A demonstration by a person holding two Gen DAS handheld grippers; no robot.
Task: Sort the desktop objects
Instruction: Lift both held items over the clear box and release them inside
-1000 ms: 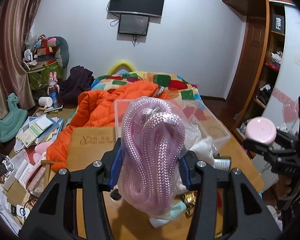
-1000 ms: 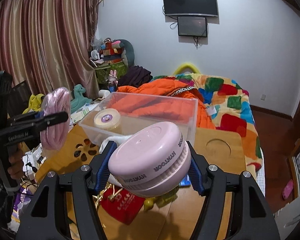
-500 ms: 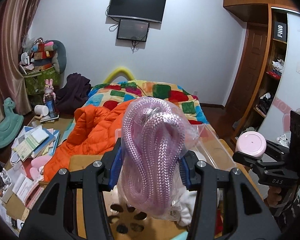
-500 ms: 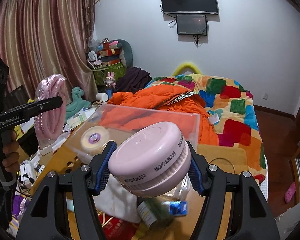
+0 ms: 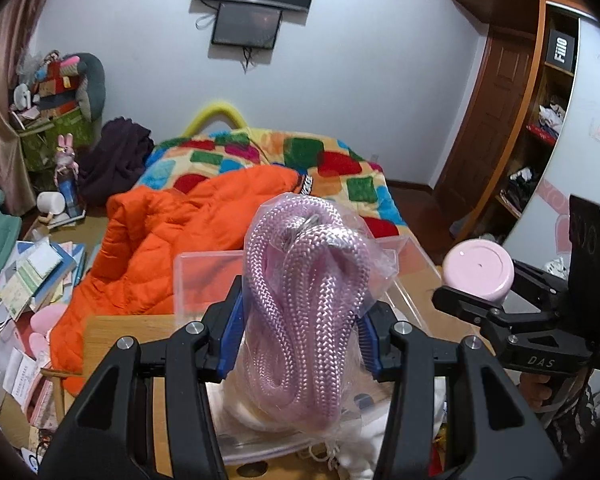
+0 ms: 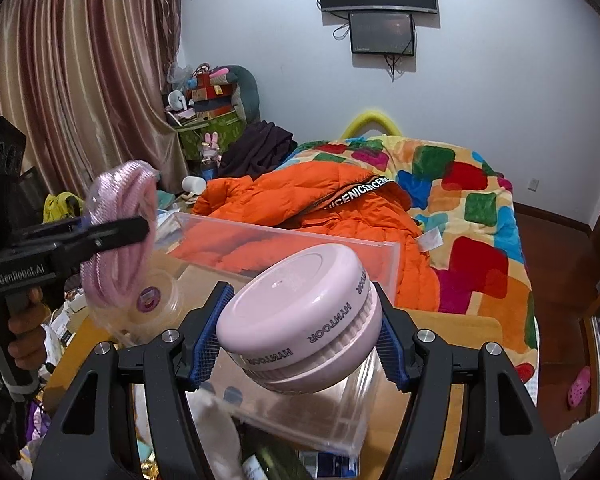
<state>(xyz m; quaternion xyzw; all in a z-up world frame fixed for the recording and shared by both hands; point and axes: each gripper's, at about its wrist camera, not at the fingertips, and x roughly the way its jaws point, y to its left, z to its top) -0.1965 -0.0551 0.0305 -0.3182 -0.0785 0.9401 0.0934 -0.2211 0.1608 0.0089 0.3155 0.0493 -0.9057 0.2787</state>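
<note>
Cluttered bedroom, wooden desk with a clear plastic bin.
My left gripper clamps bagged pink rope; my right gripper clamps a pink round case.

The left gripper carries a bagged rope coil above a clear bin on the wooden table — the right gripper carries a round case to its right. A roll of tape lies in the bin; behind the table lies a jacket on the bed.
</note>
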